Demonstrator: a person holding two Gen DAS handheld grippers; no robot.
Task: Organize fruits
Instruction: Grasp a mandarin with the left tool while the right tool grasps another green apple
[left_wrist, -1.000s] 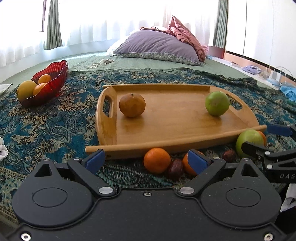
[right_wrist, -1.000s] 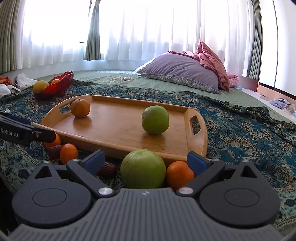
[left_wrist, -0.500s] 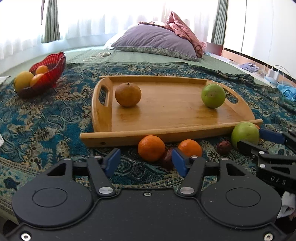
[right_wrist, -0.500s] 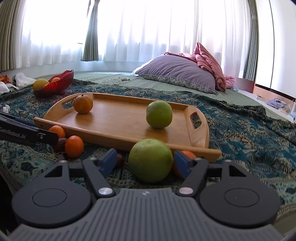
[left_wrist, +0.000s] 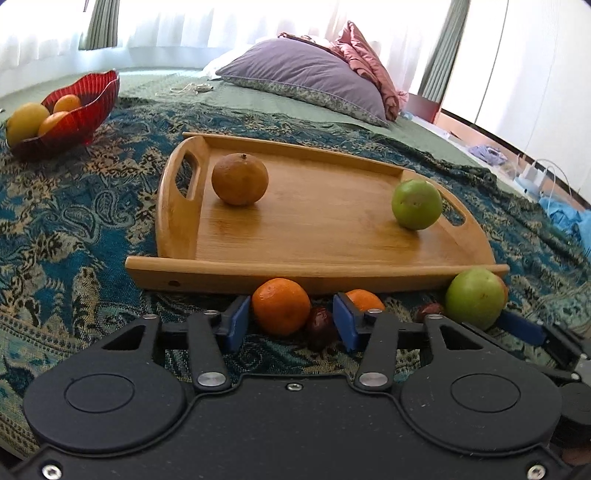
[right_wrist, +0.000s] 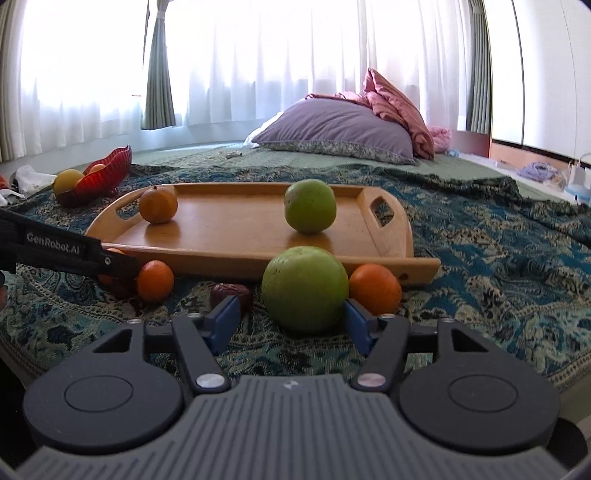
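Observation:
A wooden tray (left_wrist: 332, 236) on the patterned bedspread holds a brownish orange (left_wrist: 240, 179) and a green apple (left_wrist: 416, 204). In front of the tray lie several loose fruits. My left gripper (left_wrist: 288, 325) is open around an orange tangerine (left_wrist: 280, 305), beside a dark date (left_wrist: 320, 325) and a second tangerine (left_wrist: 364, 298). My right gripper (right_wrist: 291, 325) is open around a large green apple (right_wrist: 304, 288); the right pad looks close to it. Another tangerine (right_wrist: 375, 288) lies right of that apple, and a date (right_wrist: 232, 291) left of it.
A red glass bowl (left_wrist: 79, 110) with yellow and orange fruit stands at the far left. A purple pillow (left_wrist: 306, 79) and pink cloth lie behind the tray. The left gripper's arm (right_wrist: 66, 251) crosses the right wrist view's left side.
Both grippers have narrowed their jaws and moved in on the fruit: the left around the tangerine, the right around the large green apple. The fruits have not moved.

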